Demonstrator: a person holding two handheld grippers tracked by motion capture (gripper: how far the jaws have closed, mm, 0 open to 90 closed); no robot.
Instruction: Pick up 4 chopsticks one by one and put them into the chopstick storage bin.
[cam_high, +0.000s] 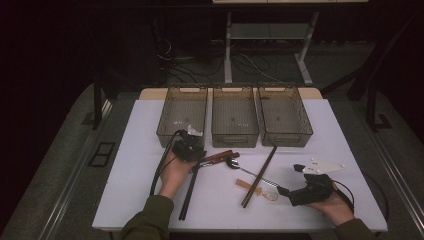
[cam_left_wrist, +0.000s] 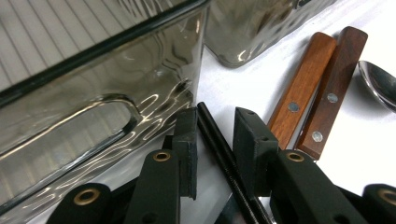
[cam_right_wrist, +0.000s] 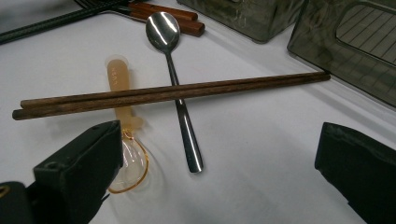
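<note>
In the left gripper view my left gripper is open, its jaws straddling the end of a black chopstick on the white table, with a gap at the pads. It sits just in front of the left smoky bin. From above, the left gripper is by that bin's front wall and the black chopsticks run back toward the person. My right gripper rests open at the right; in its own view the right gripper faces brown chopsticks, a metal spoon and an amber plastic spoon.
Two wooden handles lie side by side right of the left gripper, also seen from above as wooden handles. The middle bin and the right bin stand along the back. The brown chopsticks cross the metal spoon.
</note>
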